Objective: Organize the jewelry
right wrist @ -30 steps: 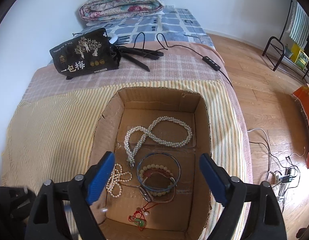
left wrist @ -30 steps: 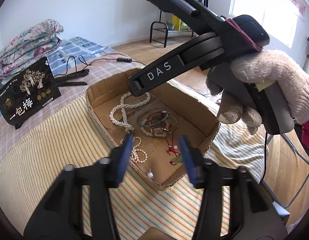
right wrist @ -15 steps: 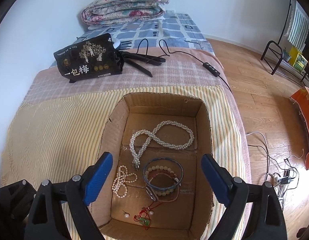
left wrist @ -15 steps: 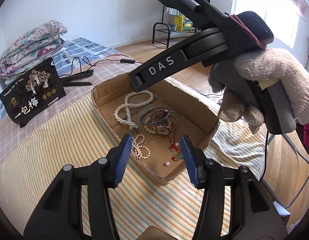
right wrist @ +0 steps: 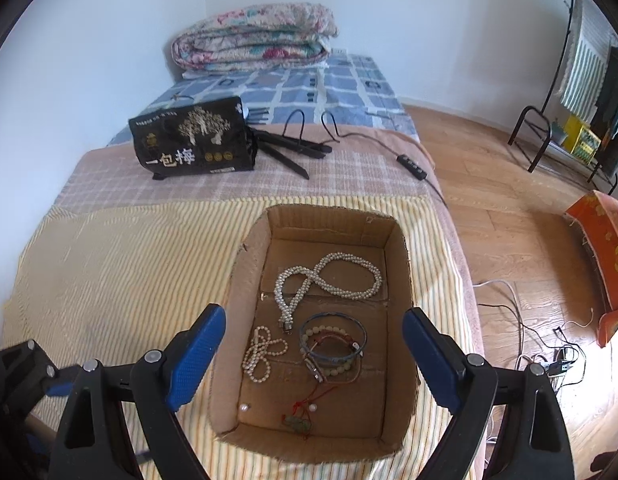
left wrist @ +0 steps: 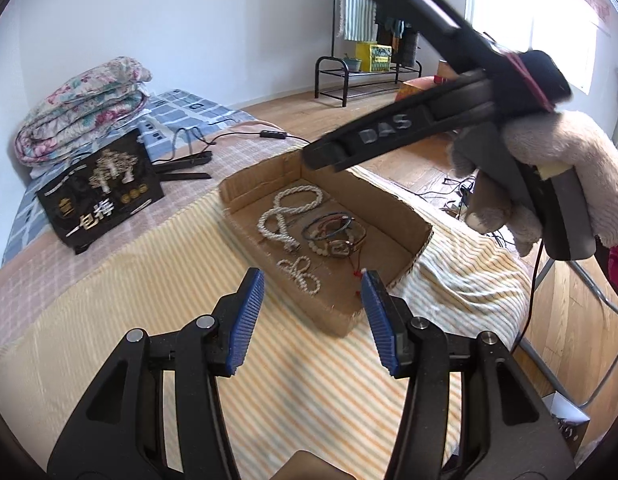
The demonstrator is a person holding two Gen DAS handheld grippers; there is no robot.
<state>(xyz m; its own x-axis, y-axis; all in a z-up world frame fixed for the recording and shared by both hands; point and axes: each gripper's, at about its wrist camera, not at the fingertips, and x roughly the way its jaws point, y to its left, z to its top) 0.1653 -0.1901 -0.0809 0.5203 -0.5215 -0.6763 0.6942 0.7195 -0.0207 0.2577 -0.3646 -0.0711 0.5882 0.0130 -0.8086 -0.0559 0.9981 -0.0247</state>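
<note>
An open cardboard box lies on the striped cloth and holds the jewelry. Inside are a long pearl necklace, a small pearl bracelet, a blue bangle over a bead bracelet, a red-cord pendant and a loose pearl. My right gripper hangs above the box, open wide and empty. My left gripper is open over the cloth before the box, with nothing between its pads. In the left wrist view a gloved hand holds the right gripper above the box's far end.
A black snack bag and a black cabled tool lie on the bed beyond the box, with a folded quilt against the wall. Wooden floor with loose cables and an orange box lies right of the bed.
Both grippers have drawn back and upward from the box, which now looks smaller and farther off. The jewelry lies as before.
</note>
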